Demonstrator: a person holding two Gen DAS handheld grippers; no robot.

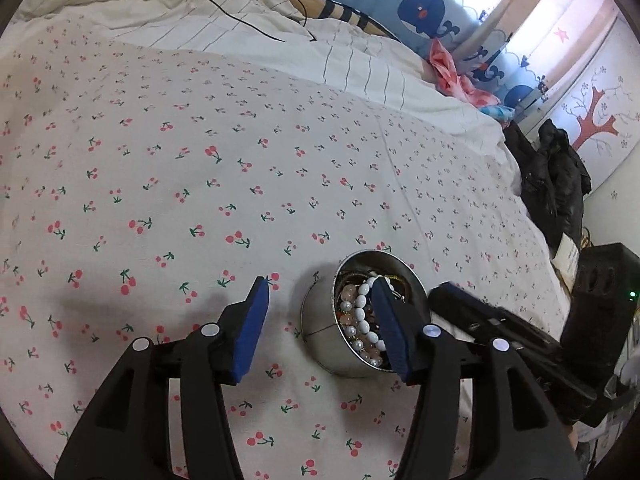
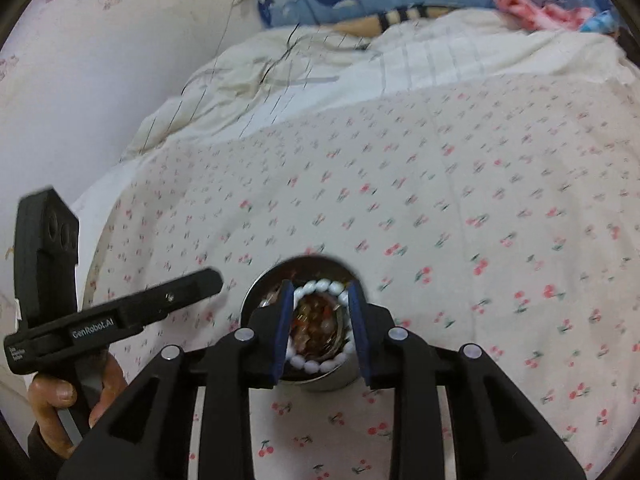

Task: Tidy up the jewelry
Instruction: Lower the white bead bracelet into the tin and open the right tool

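right claw (image 2: 318, 292) parted over metal tin (image 2: 256, 292) | white bead bracelet (image 2: 320, 288) between fingers | cherry-print sheet (image 2: 460, 200)

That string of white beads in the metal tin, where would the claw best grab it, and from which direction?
Probably from straight above, pinching the arc of the white bead bracelet along the far rim of the tin. The beads lie on top of the other jewelry, and the tin's walls block any sideways approach. The right claw already hangs open over it.

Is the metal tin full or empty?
Full: the tin holds a heap of jewelry, with a white bead bracelet on top.
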